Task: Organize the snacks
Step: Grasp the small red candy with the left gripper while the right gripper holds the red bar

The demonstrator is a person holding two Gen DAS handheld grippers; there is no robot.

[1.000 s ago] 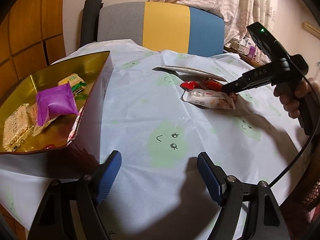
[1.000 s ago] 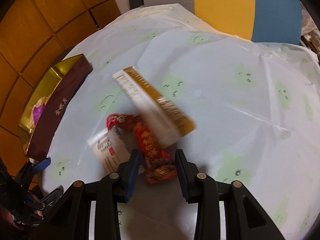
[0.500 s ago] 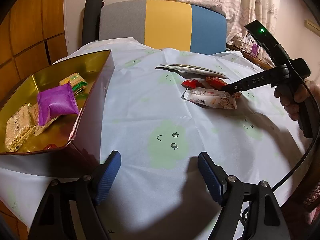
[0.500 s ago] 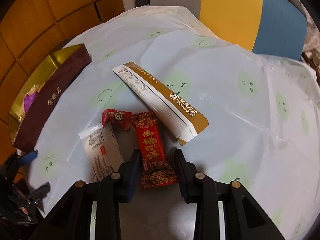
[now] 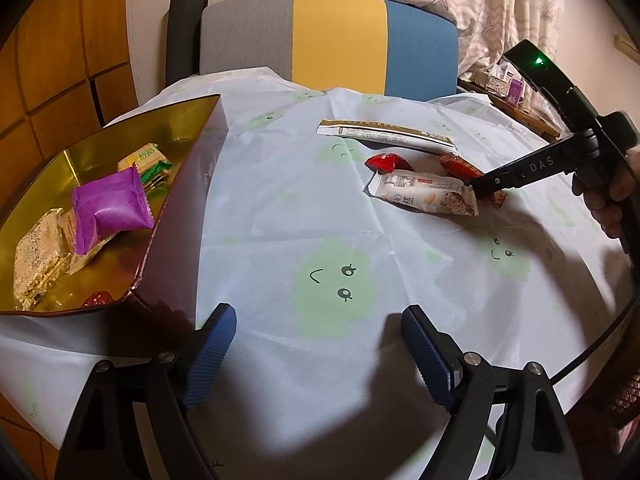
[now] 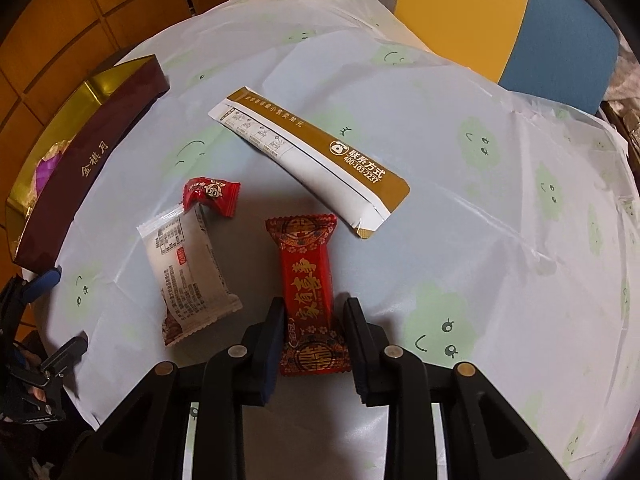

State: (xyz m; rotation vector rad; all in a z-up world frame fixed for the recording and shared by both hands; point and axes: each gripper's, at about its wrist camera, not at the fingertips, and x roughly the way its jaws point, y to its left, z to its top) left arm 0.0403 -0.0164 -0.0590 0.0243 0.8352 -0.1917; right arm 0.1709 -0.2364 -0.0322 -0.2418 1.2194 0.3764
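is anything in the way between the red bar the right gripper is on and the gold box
Only partly. The white packet and a small red candy lie on the cloth toward the gold box, and the box's near wall stands up, so the red bar between the right gripper's fingers likely must be lifted over them.

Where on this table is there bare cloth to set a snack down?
Free: the broad cloth between the gold box and the white snack bar, before the left gripper. Crowded: around the right gripper, where the red packet, small red candy and long sachet cluster.
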